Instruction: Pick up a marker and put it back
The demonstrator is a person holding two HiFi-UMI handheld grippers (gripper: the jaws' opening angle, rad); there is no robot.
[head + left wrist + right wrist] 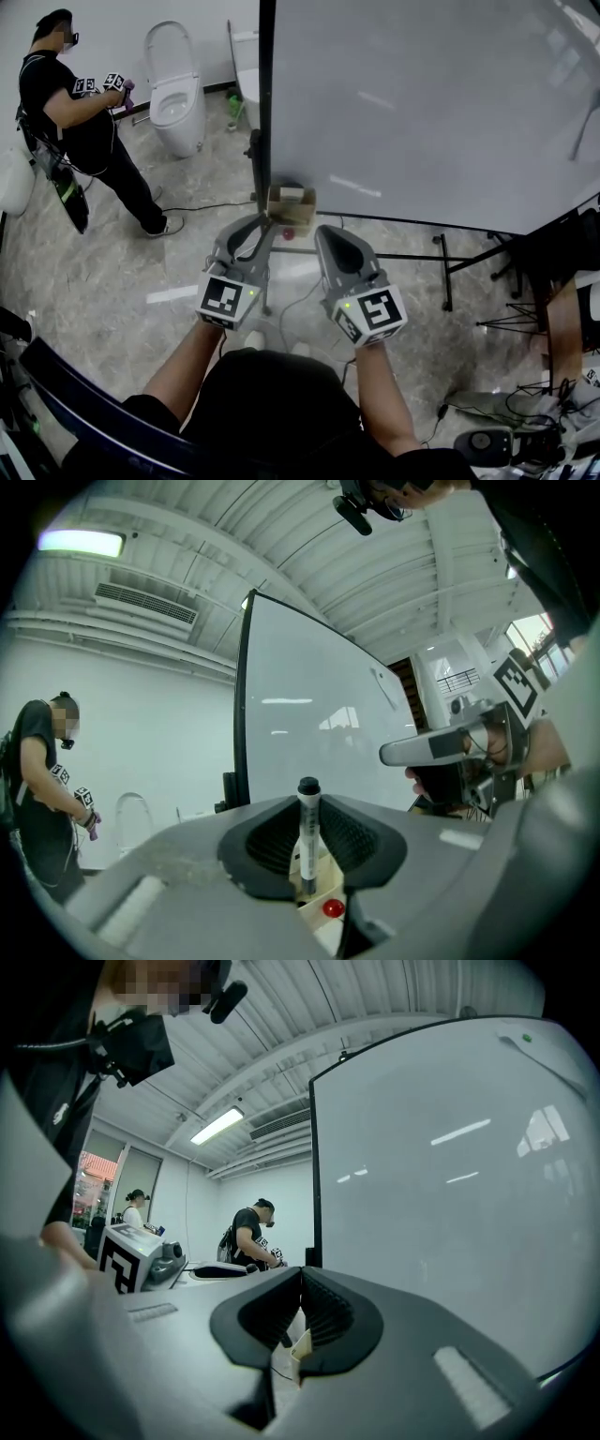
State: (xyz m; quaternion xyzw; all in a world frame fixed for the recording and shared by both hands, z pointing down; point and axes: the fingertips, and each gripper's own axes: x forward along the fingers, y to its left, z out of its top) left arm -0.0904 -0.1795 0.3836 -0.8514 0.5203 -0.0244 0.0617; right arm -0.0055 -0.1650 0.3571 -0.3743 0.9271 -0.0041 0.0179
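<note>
The left gripper [265, 221] clamps the marker [306, 836] upright between its jaws, over the box [292, 206] at the whiteboard's [422, 103] lower edge. The right gripper [300, 1277] has its jaws closed together, empty.

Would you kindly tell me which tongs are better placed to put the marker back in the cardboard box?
Left. The left tongs grip the marker upright, and the cardboard box under the whiteboard shows just beyond their tips. The right tongs are shut and empty.
</note>
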